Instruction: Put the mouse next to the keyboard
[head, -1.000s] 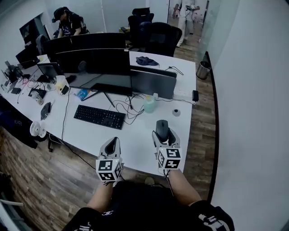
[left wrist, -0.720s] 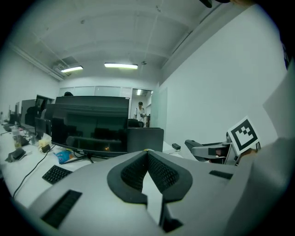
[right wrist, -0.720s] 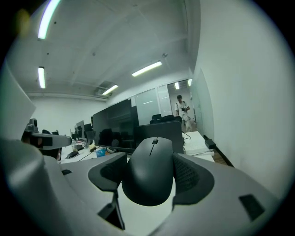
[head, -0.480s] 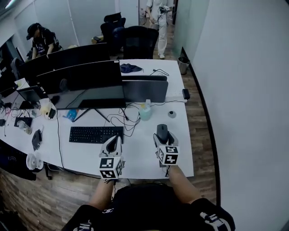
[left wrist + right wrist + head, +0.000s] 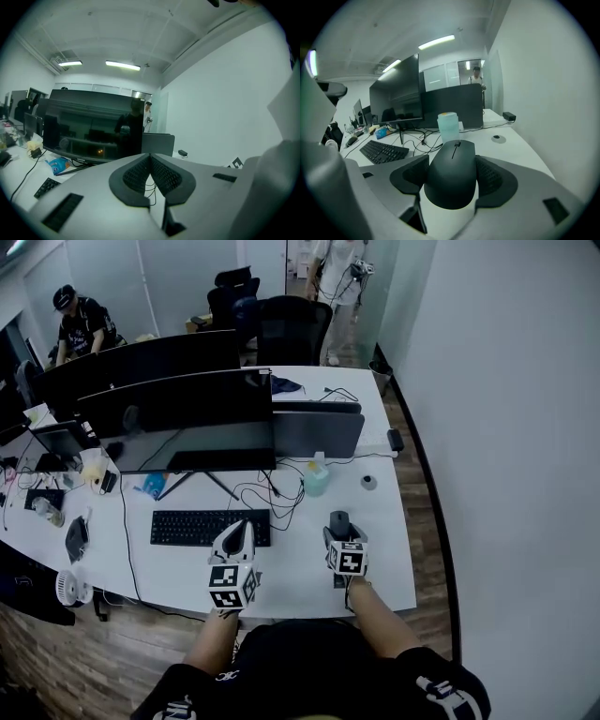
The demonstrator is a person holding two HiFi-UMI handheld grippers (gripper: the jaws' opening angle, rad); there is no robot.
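The right tool (image 5: 342,538) grips the black mouse (image 5: 451,174) (seemingly low over the white bench (image 5: 291,570)), right of the keyboard (image 5: 209,527); the left tool (image 5: 150,160) is clenched, empty.

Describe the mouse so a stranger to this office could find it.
On the long white desk, look right of the black keyboard, near the front edge. There the mouse sits between the jaws of the right gripper: a small dark rounded shell, unlike the tall pale bottle behind it.
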